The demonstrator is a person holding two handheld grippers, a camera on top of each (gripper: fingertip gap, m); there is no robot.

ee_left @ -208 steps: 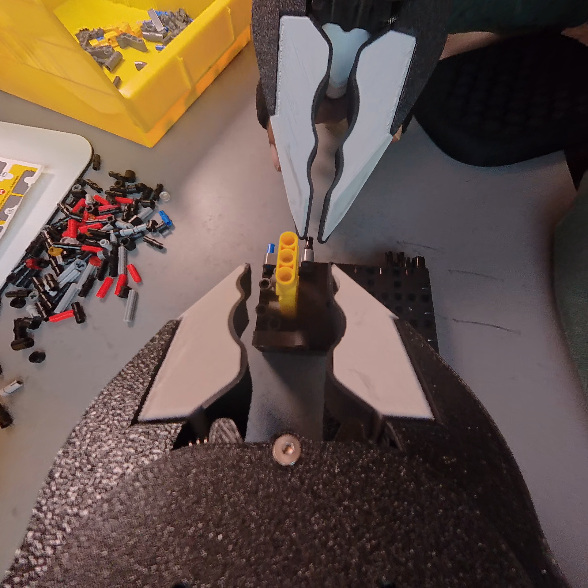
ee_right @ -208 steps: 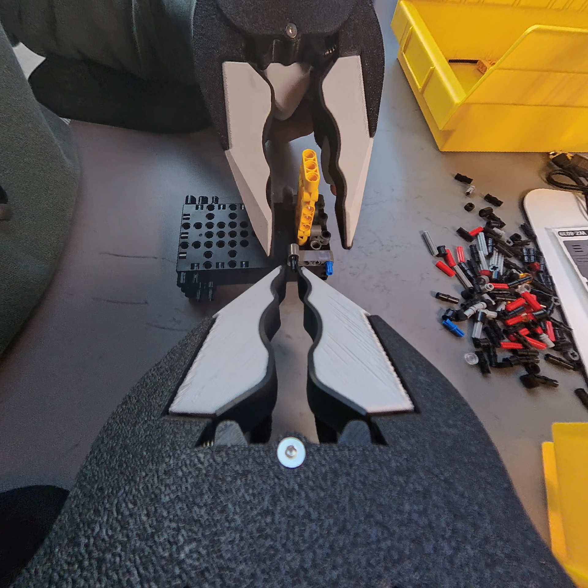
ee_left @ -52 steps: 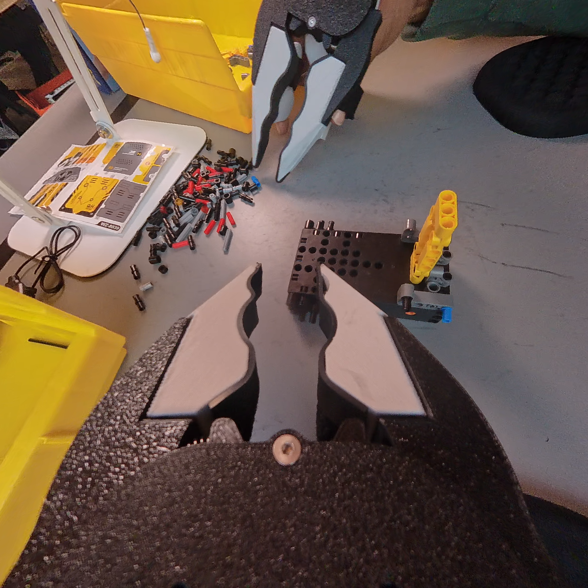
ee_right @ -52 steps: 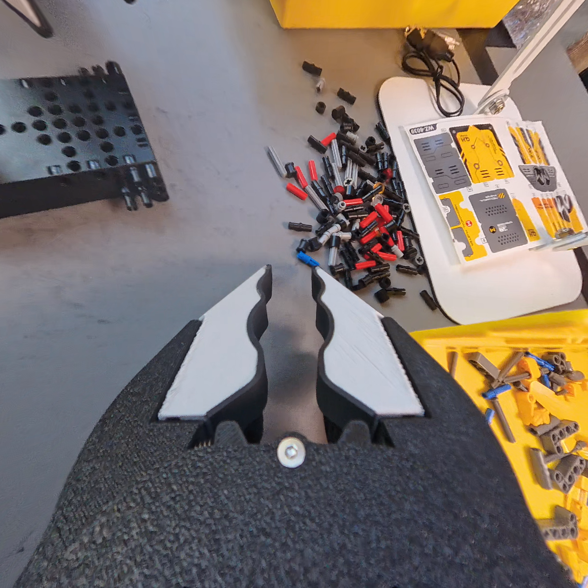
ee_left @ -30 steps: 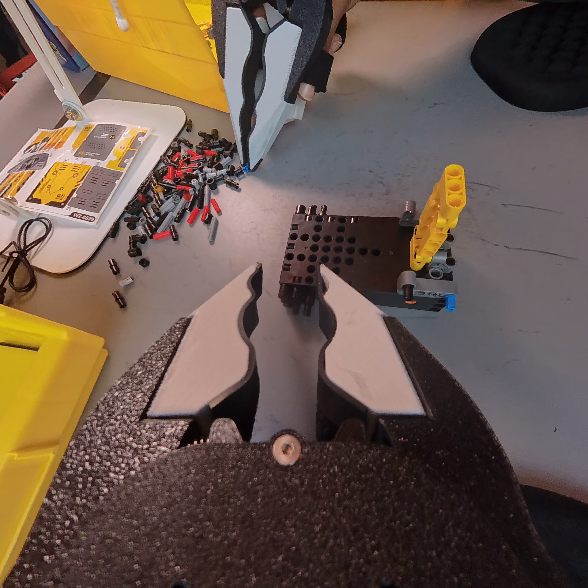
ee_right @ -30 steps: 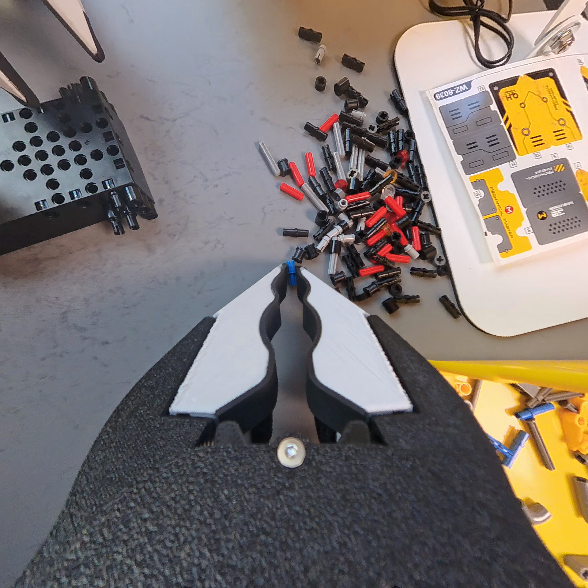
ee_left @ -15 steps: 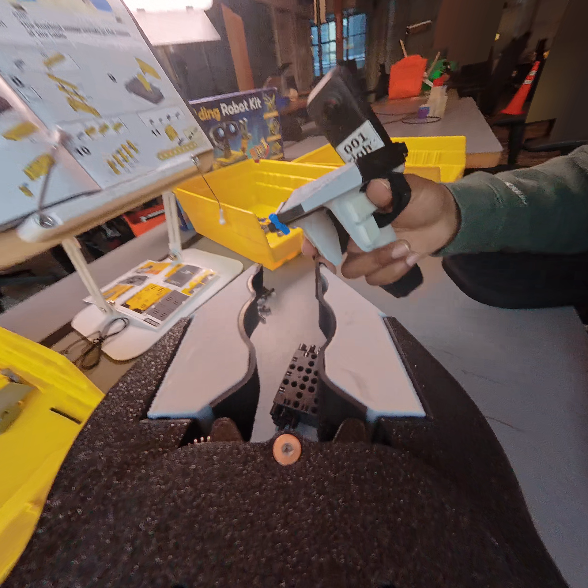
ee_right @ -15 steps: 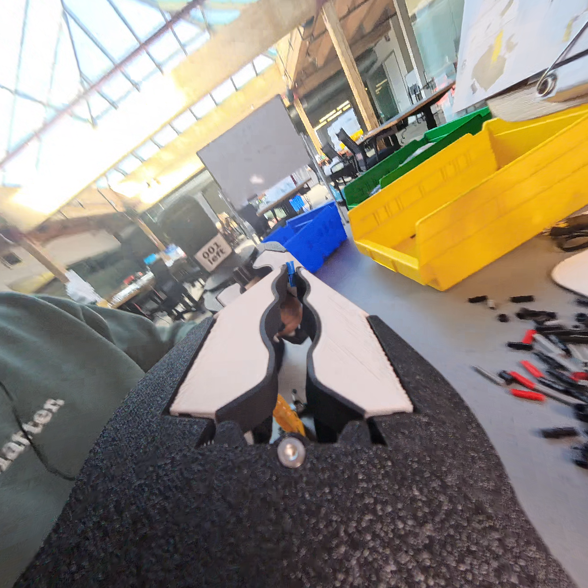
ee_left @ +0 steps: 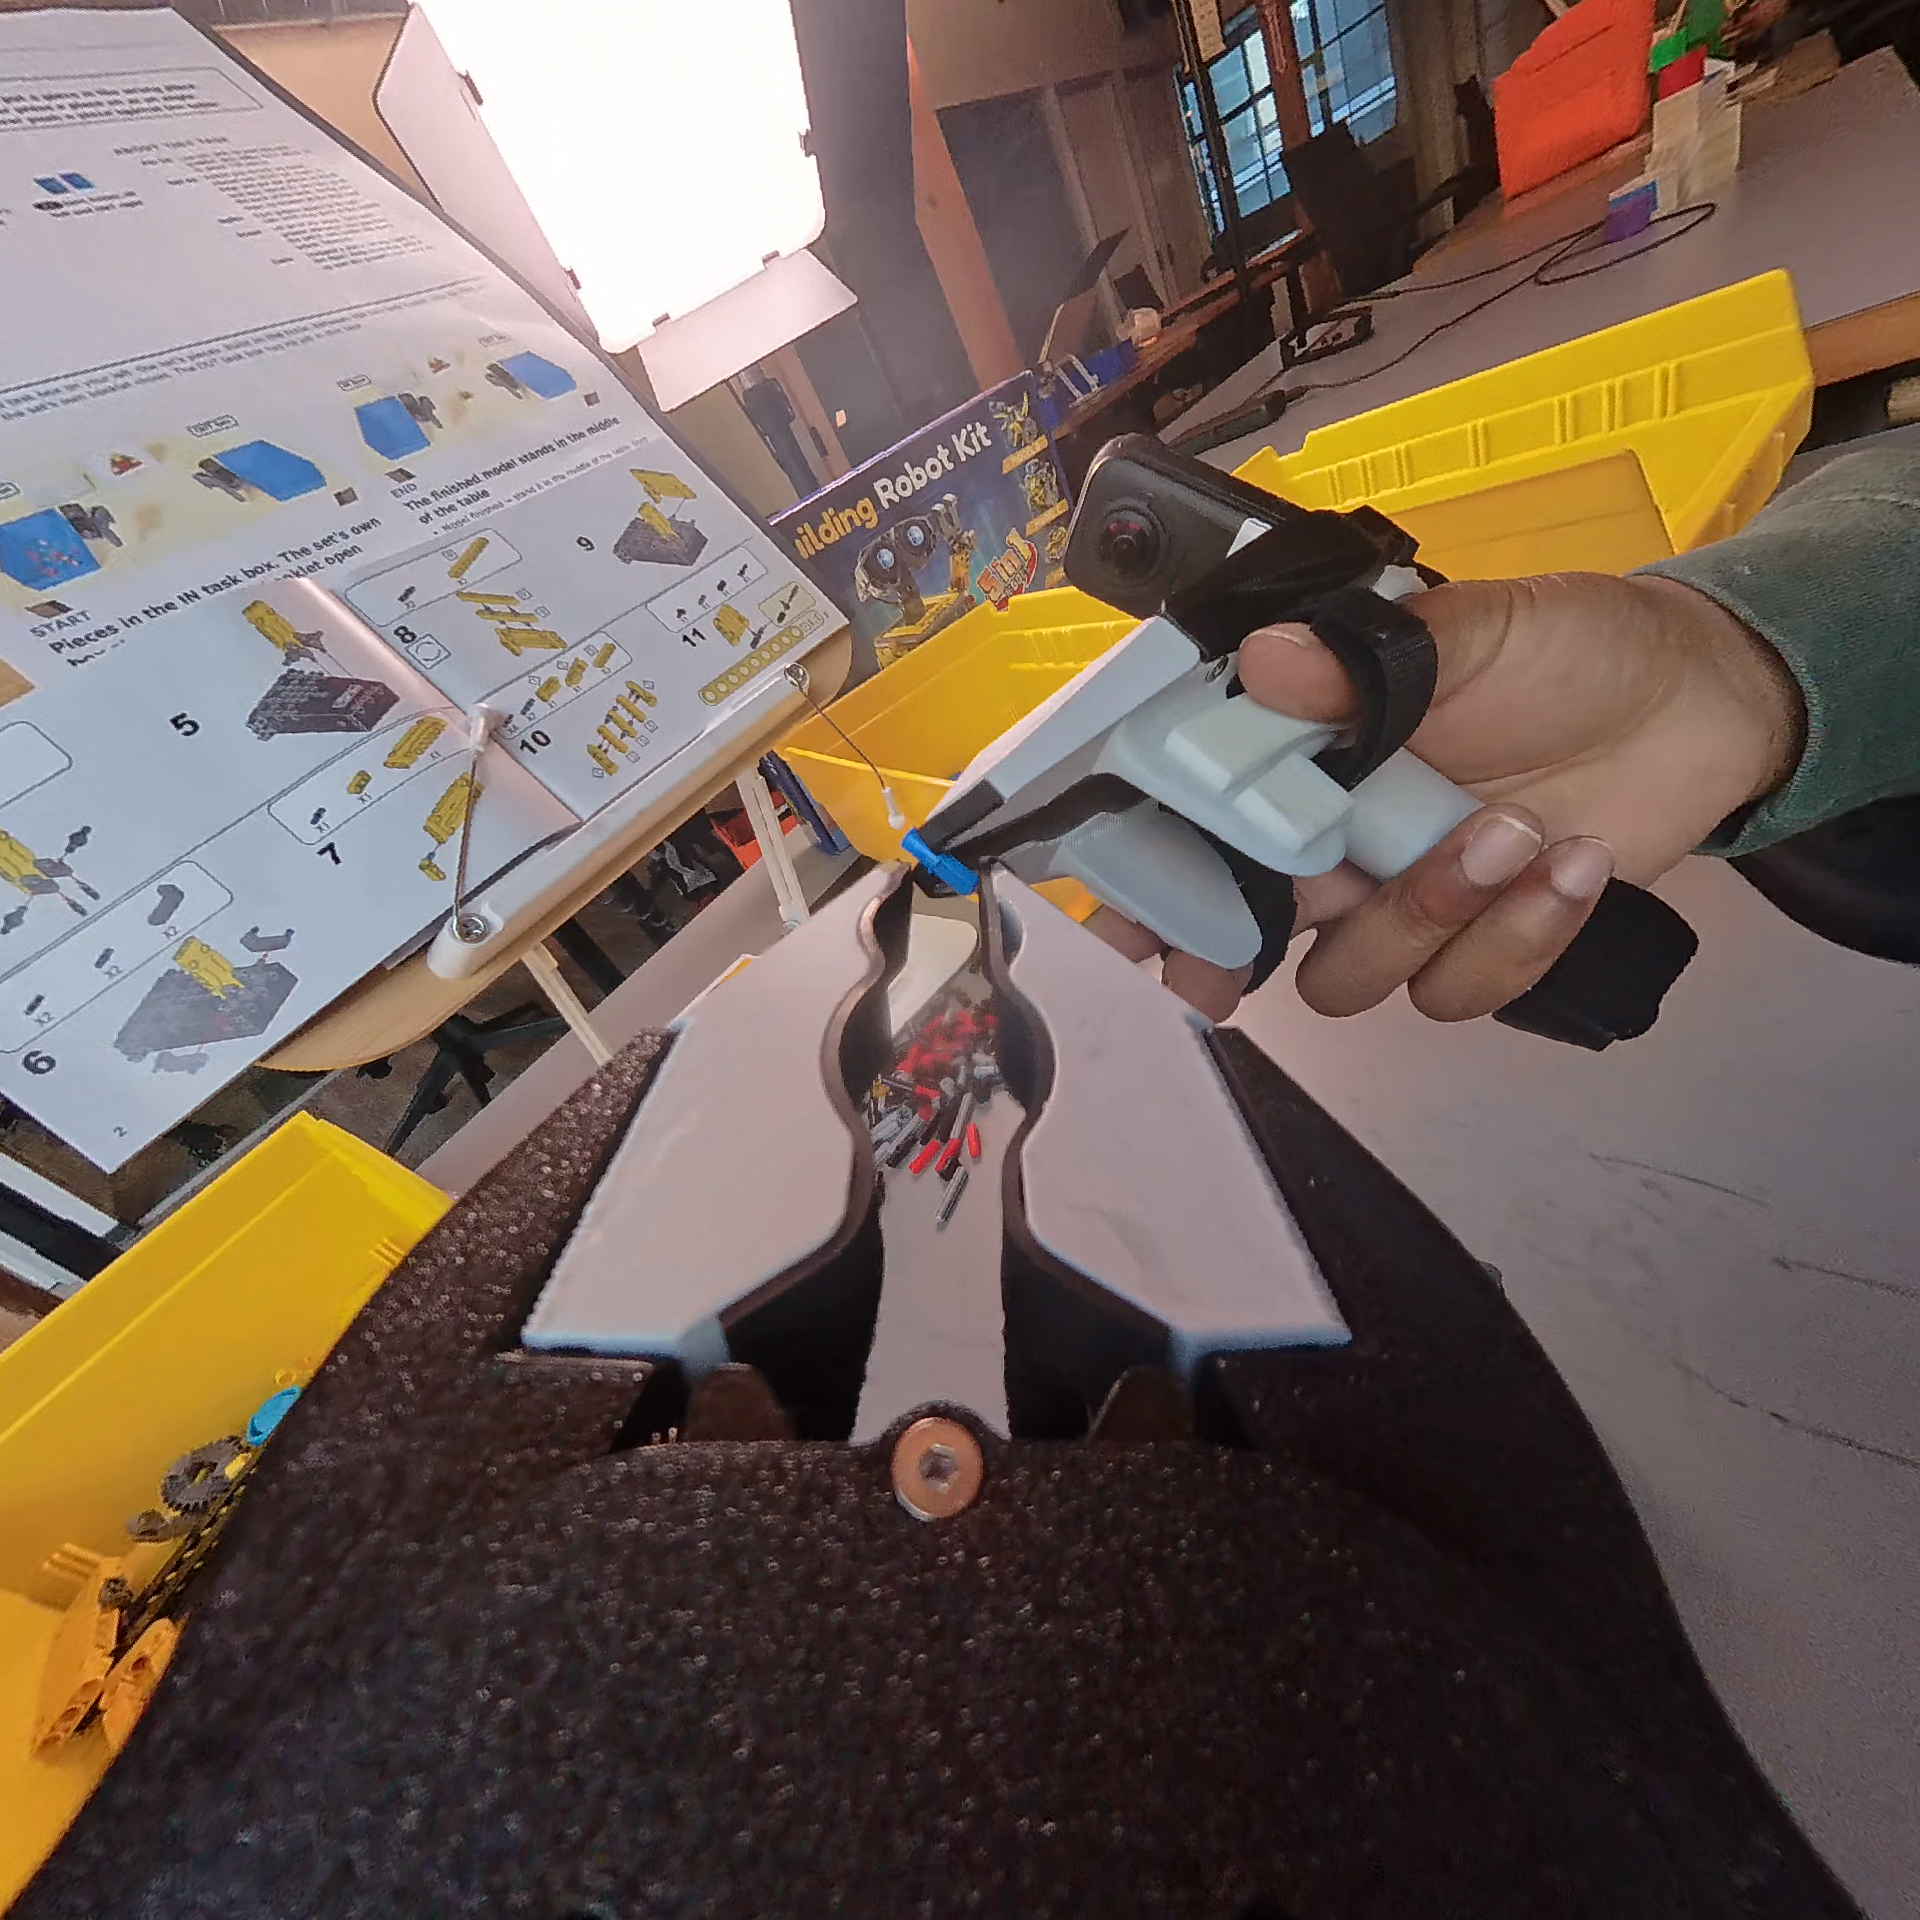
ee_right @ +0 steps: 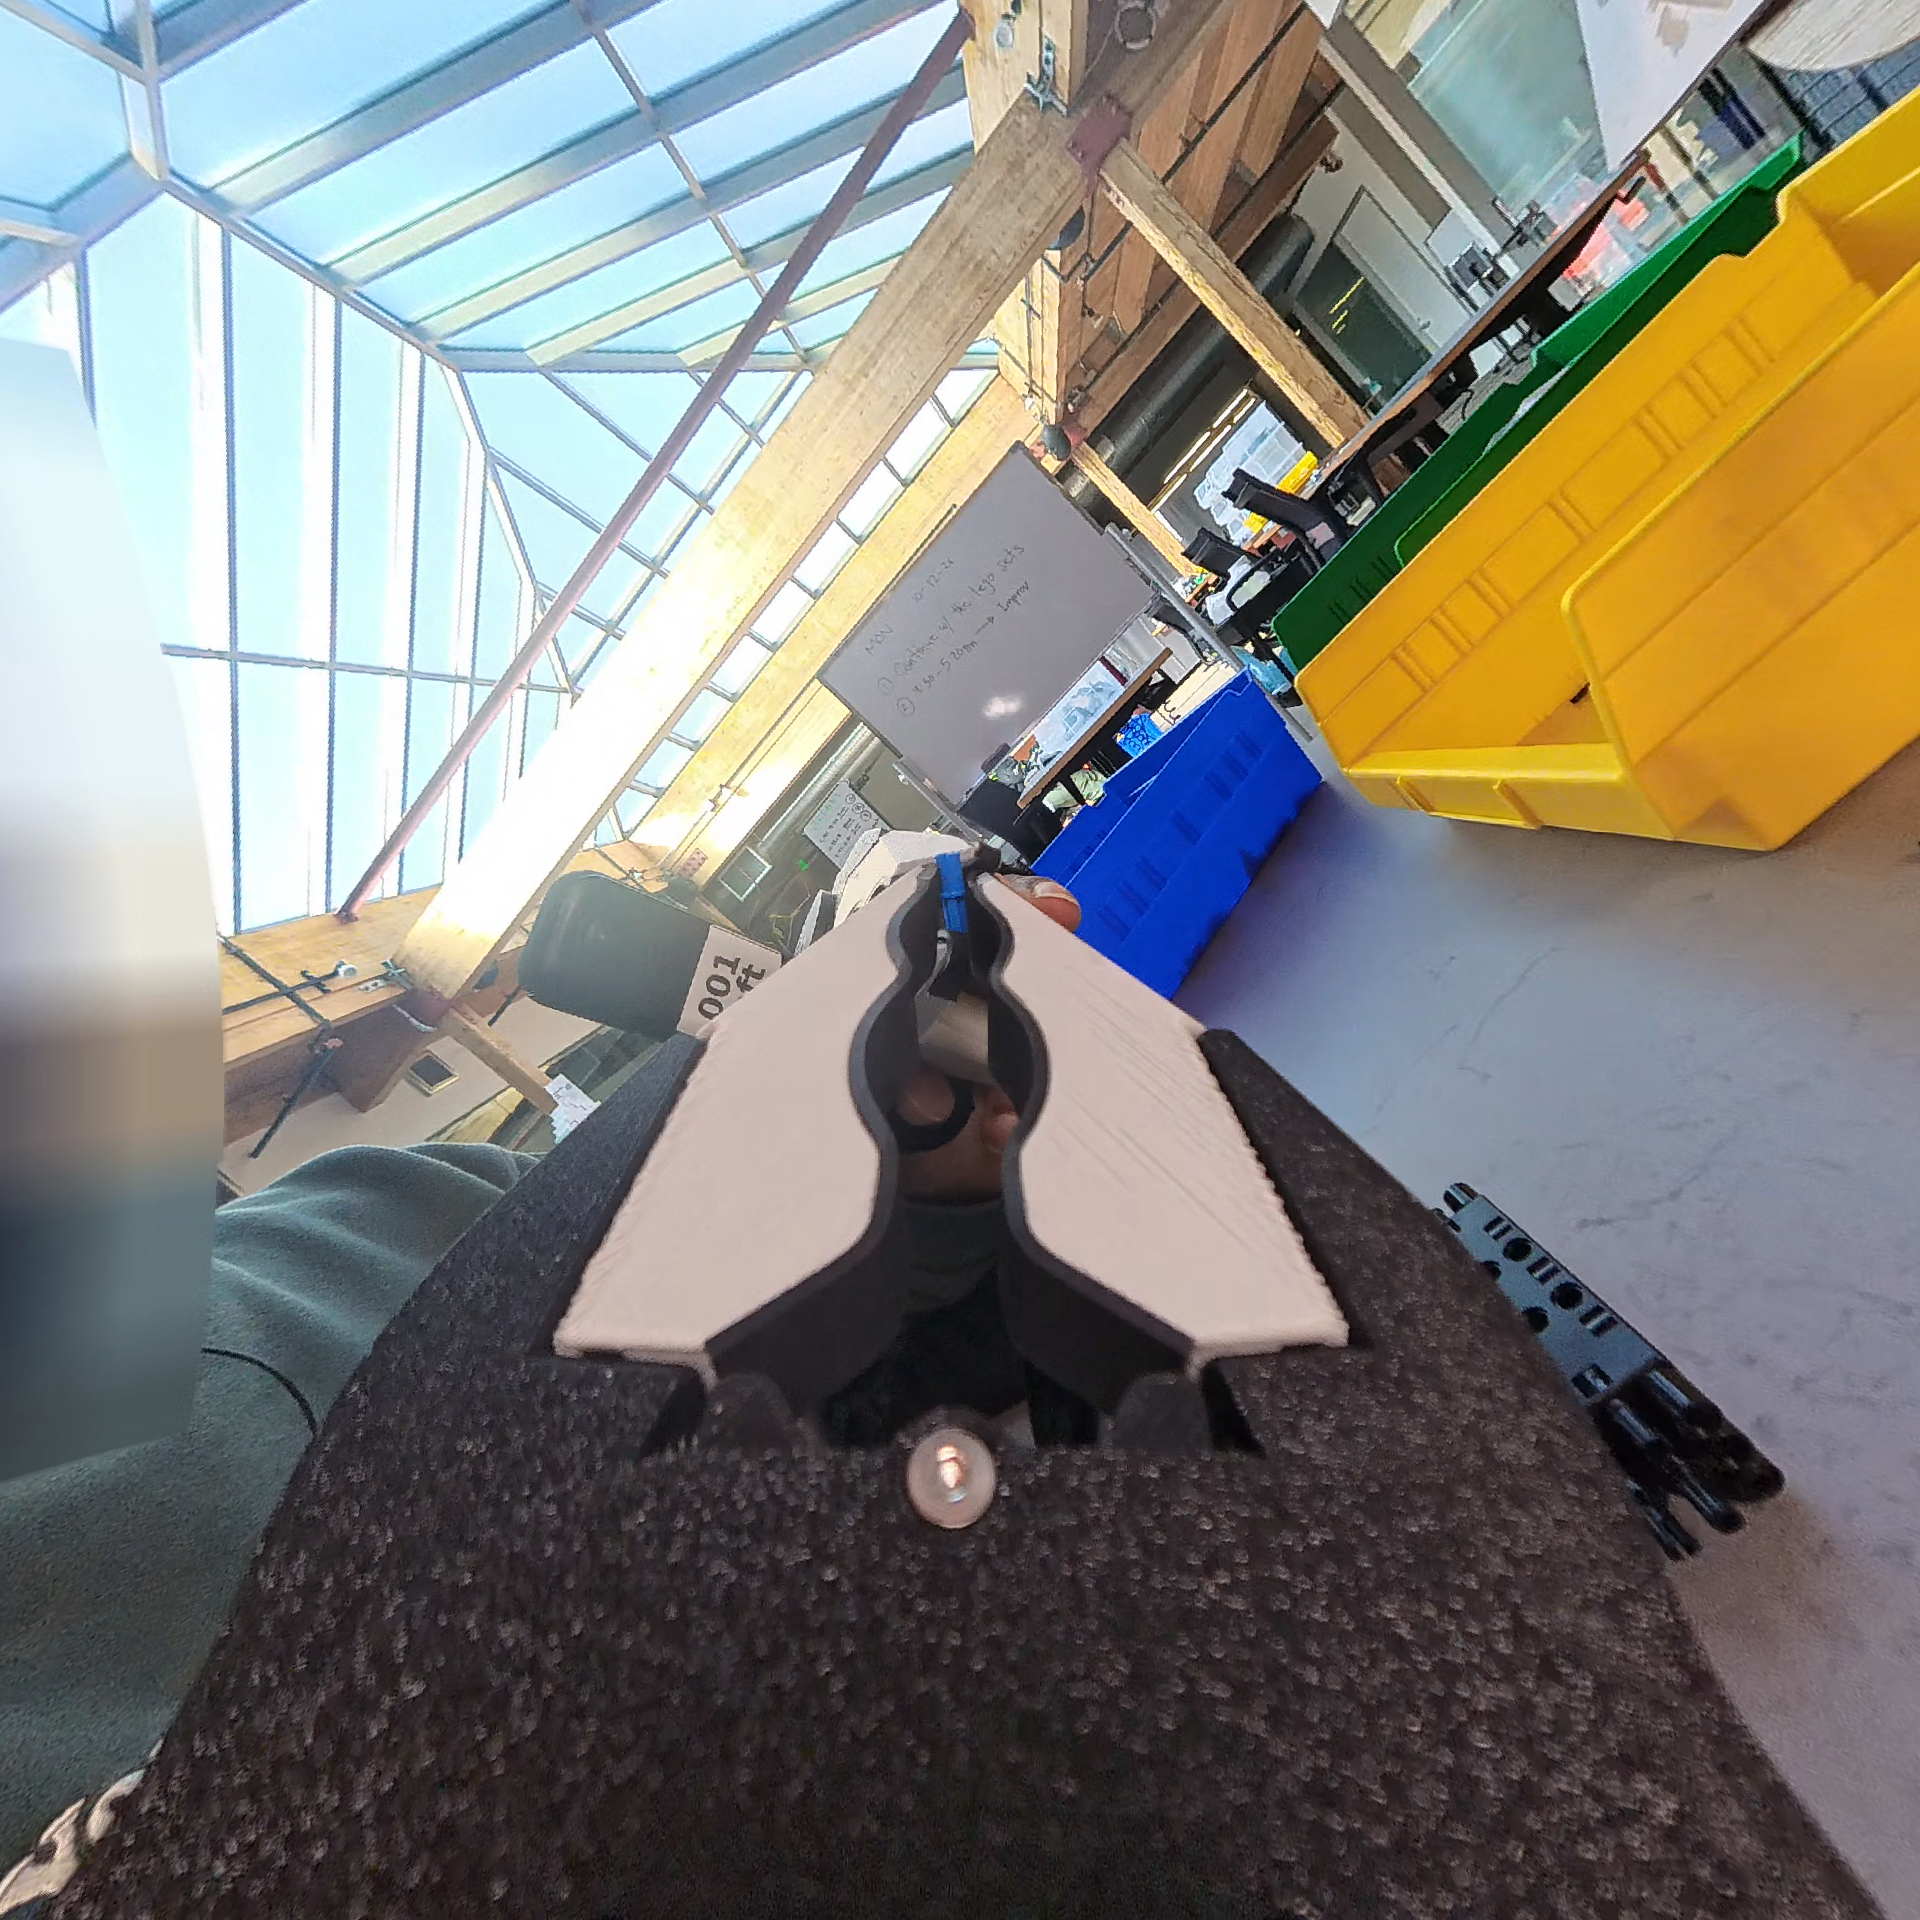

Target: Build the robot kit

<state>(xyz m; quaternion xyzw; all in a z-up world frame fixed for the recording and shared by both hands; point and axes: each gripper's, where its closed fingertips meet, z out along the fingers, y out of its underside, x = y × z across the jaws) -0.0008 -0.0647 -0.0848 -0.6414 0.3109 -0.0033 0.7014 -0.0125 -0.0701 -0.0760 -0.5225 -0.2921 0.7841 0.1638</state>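
My right gripper (ee_right: 950, 883) is shut on a small blue pin (ee_right: 948, 896) and holds it up in the air. In the left wrist view a hand brings that gripper (ee_left: 928, 844) in from the right, with the blue pin (ee_left: 938, 868) at its tips. My left gripper (ee_left: 943, 888) is raised too. Its jaws stand slightly apart, with the pin in the gap between its tips; I cannot tell if they touch it. The left gripper shows just behind the pin in the right wrist view.
A pile of small red, black and grey pins (ee_left: 935, 1101) lies on the grey table below. An instruction booklet on a stand (ee_left: 312, 644) is at left. Yellow bins (ee_left: 197, 1340) (ee_right: 1662, 623) flank the table. A black perforated plate (ee_right: 1558, 1309) lies at right. The grippers are tip to tip, or close to it.
The right gripper has carried the blue pin in to the left gripper's tips. The left gripper's jaws have narrowed. Both views have tilted further upward.
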